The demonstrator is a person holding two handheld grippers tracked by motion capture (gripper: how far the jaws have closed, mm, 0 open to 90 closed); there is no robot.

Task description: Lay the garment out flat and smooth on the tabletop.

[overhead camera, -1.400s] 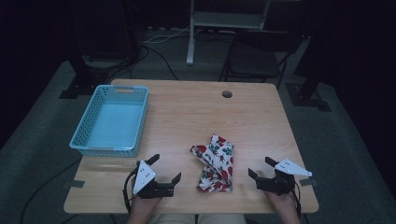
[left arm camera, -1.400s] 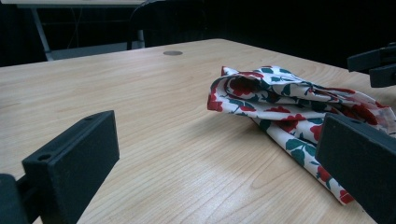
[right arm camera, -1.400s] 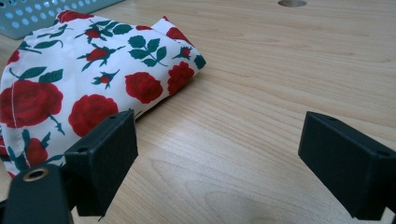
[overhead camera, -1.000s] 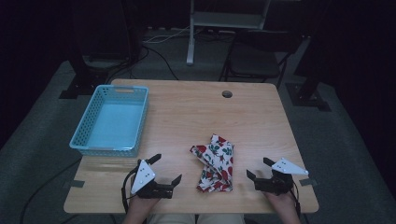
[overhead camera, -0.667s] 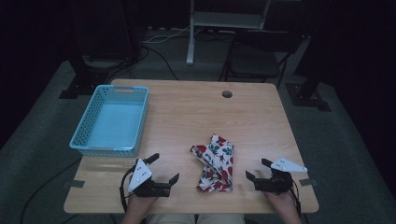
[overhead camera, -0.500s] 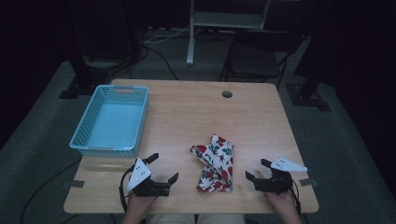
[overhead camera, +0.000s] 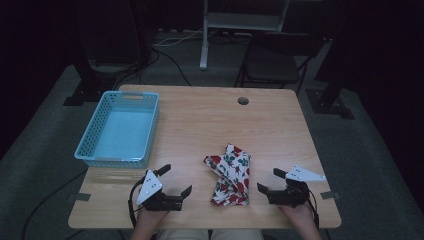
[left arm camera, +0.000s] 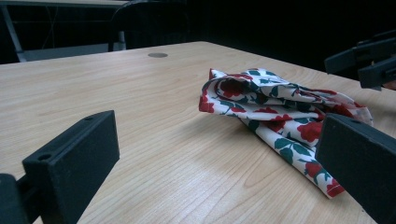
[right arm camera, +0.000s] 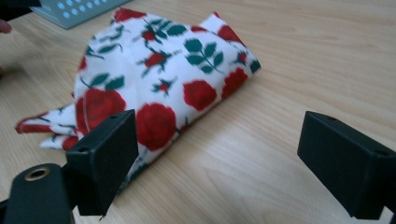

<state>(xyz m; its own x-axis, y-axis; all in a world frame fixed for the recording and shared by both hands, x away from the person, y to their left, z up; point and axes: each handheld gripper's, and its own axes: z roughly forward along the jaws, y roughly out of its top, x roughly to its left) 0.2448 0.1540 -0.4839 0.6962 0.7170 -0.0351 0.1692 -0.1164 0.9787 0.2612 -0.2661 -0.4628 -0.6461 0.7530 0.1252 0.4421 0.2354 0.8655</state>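
Grippers wait on both sides of the folded cloth, jaws wide and holding nothing.

We go from left to right: the basket (overhead camera: 120,131) stands beyond our left gripper (overhead camera: 176,181), well apart from it. The left gripper has its jaws spread wide, and the flowered cloth (overhead camera: 230,174) lies ahead of them and toward the right jaw, not between them. The long axis of the cloth runs from the near table (overhead camera: 200,125) edge away from us, so it lies across the line between the two grippers. Our right gripper (overhead camera: 268,180) is also wide open; the cloth lies just ahead of its left jaw, and we judge this gripper the nearer one.
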